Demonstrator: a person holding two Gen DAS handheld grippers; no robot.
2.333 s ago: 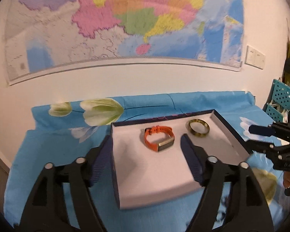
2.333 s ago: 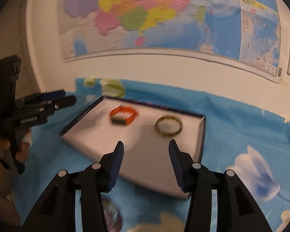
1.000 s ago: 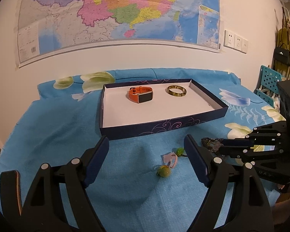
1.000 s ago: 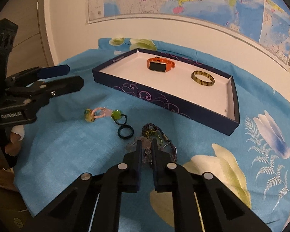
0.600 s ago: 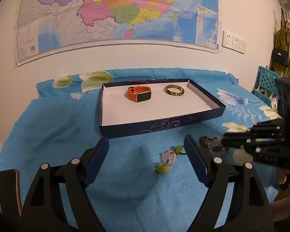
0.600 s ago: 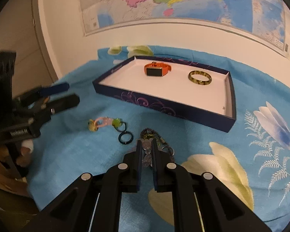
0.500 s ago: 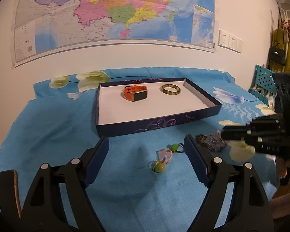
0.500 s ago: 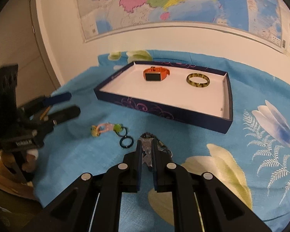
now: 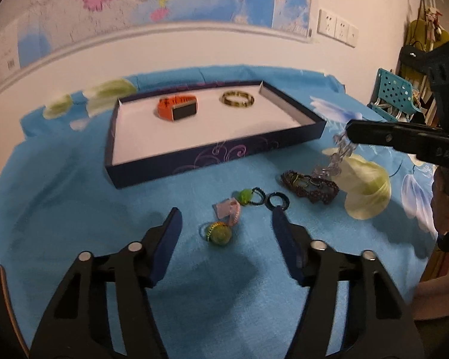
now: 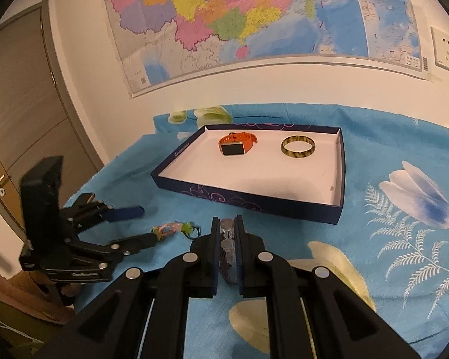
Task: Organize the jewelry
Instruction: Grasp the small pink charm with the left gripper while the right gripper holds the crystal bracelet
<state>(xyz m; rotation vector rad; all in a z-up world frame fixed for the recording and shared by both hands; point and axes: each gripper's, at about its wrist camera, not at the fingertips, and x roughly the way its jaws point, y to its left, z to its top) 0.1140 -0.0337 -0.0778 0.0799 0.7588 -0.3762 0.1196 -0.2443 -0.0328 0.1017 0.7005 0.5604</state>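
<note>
The left gripper (image 9: 226, 223) had just been closing; its jaws stood apart around a green-bead charm (image 9: 220, 232) on the cloth (image 9: 60, 209), not touching it. In the box (image 10: 254, 202) lay a watch (image 10: 236, 146) and a bangle (image 10: 298, 147). The right gripper (image 10: 227, 224) was clenched on a clear-bead bracelet (image 9: 336, 155), near the box's front right corner.

Orange watch (image 10: 236, 145); blue floral cloth (image 10: 398, 257)

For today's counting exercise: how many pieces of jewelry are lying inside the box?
2. An orange watch lies toward the far left of the box, and a gold bangle lies to its right. Nothing else shows inside.
</note>
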